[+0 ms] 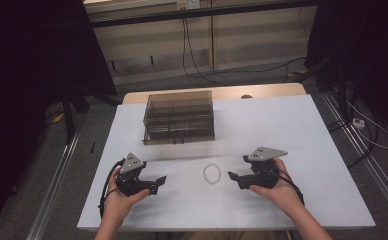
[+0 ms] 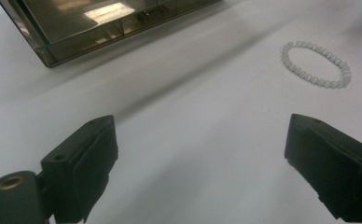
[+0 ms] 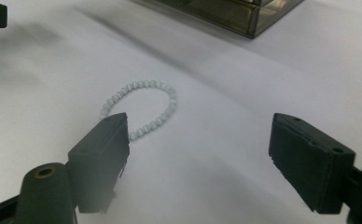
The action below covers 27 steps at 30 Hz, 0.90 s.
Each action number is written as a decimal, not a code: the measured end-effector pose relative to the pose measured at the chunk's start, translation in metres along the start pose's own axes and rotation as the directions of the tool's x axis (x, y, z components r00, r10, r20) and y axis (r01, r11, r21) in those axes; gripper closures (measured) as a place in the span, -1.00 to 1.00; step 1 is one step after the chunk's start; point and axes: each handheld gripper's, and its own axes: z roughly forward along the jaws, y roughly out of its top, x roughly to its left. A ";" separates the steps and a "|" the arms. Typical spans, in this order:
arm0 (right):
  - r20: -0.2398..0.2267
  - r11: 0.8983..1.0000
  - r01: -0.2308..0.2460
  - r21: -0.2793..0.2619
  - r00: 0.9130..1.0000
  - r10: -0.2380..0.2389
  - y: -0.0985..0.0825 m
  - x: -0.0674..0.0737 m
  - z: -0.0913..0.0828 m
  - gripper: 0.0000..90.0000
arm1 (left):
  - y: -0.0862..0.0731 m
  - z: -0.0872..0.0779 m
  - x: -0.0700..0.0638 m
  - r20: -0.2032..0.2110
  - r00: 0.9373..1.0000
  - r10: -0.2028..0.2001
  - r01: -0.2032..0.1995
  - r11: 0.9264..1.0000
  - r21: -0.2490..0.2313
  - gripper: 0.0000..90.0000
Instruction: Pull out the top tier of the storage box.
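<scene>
The smoked-plastic drawer organizer (image 1: 179, 117) is sitting at twelve o'clock on the white table (image 1: 292, 130); its tinted walls are hiding whatever lies inside, and both gripper views are cutting it off at the top edge. A dark round object at the table's far edge is too small to make out. The white bead bracelet (image 1: 212, 174) is lying flat between the left gripper (image 1: 158, 182) at nine o'clock and the right gripper (image 1: 233, 177) at three o'clock, touching neither. Both are standing with jaws wide and empty.
</scene>
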 end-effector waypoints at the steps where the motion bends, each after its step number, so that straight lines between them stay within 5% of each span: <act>1: -0.003 1.000 -0.001 -0.004 1.000 0.001 -0.001 -0.001 -0.003 -0.57 | 0.001 0.001 -0.001 0.003 1.000 -0.002 0.002 1.000 -0.005 -0.78; 14: 0.056 1.000 -0.005 -0.021 0.998 0.007 -0.023 -0.010 -0.040 -0.74 | 0.009 0.007 -0.010 0.029 0.999 0.015 -0.015 1.000 -0.007 -0.79; 27: 0.082 1.000 -0.005 -0.017 0.997 0.007 -0.034 -0.016 -0.053 -0.78 | 0.016 0.014 -0.017 0.049 0.999 0.015 -0.014 1.000 -0.006 -0.82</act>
